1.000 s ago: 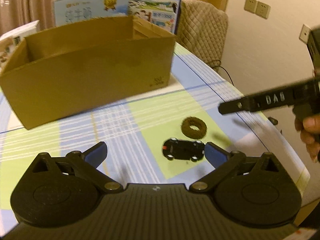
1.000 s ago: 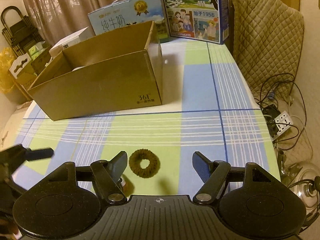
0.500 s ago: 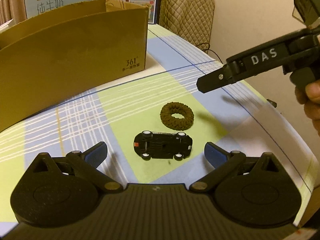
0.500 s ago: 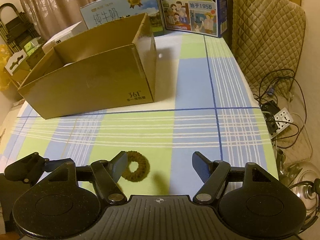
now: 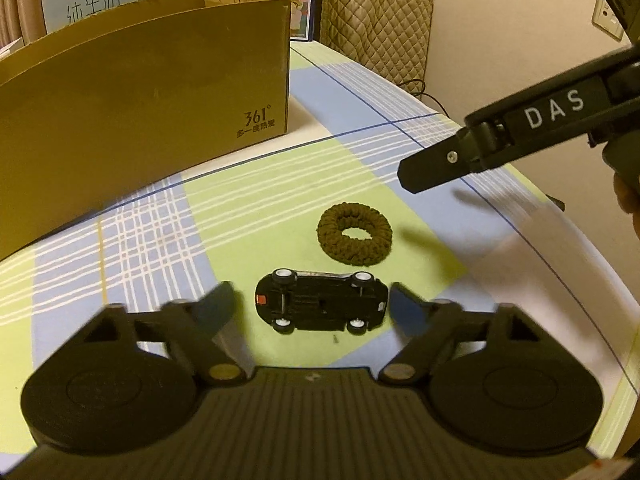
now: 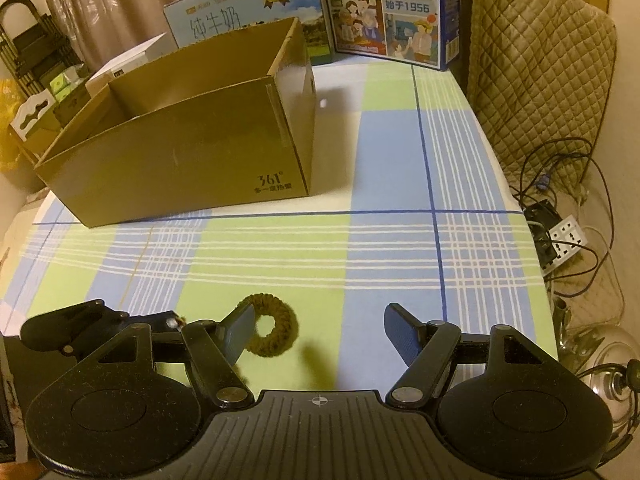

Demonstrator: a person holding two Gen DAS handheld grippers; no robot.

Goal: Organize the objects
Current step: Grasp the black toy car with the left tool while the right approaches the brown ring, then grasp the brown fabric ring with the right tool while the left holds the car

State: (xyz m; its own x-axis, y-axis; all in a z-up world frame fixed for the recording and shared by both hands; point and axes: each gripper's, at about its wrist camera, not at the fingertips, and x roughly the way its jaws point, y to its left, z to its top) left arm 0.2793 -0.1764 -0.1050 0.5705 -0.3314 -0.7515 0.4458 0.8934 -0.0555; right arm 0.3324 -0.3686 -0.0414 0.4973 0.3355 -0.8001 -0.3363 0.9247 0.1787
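We are closing the left gripper around the toy car on the bench.

The car is lying upside down, wheels up, between our left fingers, which are narrowing but not yet touching it. Just beyond the car the brown hair tie is resting flat on the checked cloth. We are holding the right gripper above the bench with its fingers wide and empty, the hair tie beside its left finger. The cardboard box is standing open farther back.
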